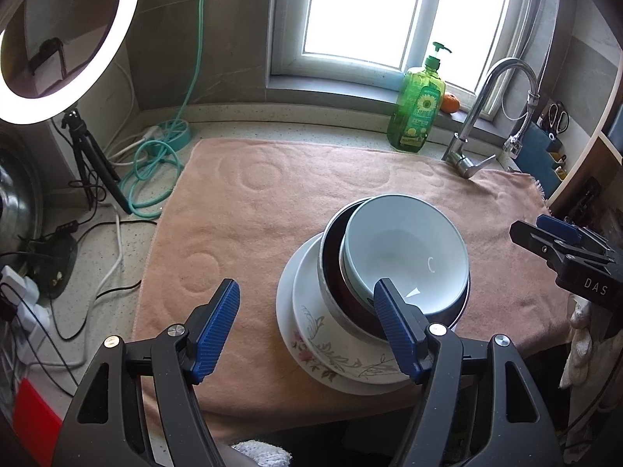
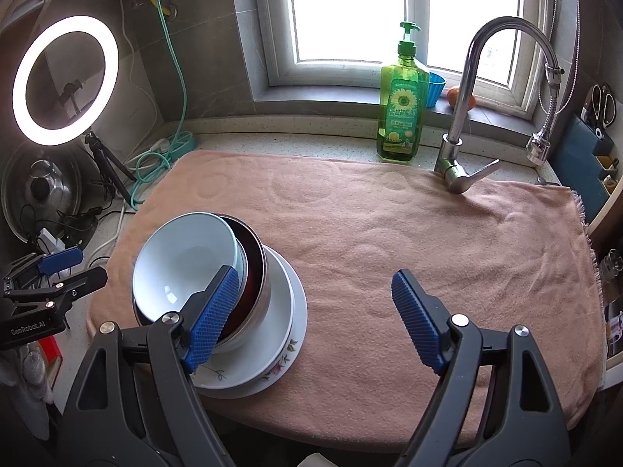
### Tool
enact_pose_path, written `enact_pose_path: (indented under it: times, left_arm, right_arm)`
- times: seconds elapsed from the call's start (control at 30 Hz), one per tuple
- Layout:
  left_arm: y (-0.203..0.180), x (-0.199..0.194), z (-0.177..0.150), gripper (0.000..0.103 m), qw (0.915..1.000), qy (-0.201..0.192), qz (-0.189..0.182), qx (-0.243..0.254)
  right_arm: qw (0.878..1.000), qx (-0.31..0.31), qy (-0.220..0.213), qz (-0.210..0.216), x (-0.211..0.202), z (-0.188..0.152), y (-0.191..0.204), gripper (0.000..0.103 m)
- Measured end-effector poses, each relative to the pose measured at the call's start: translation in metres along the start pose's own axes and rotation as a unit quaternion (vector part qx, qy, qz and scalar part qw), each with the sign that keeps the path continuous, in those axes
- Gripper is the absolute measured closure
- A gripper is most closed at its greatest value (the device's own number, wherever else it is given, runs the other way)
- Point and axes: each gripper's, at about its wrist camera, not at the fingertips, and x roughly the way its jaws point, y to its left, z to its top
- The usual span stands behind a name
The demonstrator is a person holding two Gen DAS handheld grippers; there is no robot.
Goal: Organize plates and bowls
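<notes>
A stack of dishes stands on the pink towel (image 1: 253,210). A pale blue bowl (image 1: 405,245) sits tilted inside a dark metal-rimmed bowl (image 1: 331,249), on a floral plate (image 1: 311,323) over a white plate (image 1: 282,303). The stack also shows in the right wrist view: blue bowl (image 2: 187,257), dark bowl (image 2: 253,264), plates (image 2: 280,323). My left gripper (image 1: 307,311) is open and empty, just in front of the stack's left side. My right gripper (image 2: 315,299) is open and empty, in front of the stack's right side.
A green soap bottle (image 2: 401,105) and a faucet (image 2: 463,116) stand at the back by the window. A ring light (image 2: 64,78) on a tripod, a teal hose (image 1: 155,163), cables and a pot lid (image 2: 39,190) crowd the left. A utensil holder (image 2: 592,148) stands at right.
</notes>
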Motion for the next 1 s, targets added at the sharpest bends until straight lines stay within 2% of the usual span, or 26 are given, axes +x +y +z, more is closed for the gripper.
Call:
enact_pose_path:
  times: [1.0]
  left_arm:
    - [0.0042, 0.0041, 0.0053, 0.032, 1.0, 0.001, 0.008, -0.005]
  right_arm:
    - [1.0, 0.005, 0.009, -0.003, 0.0076, -0.0003, -0.0018, 0.02]
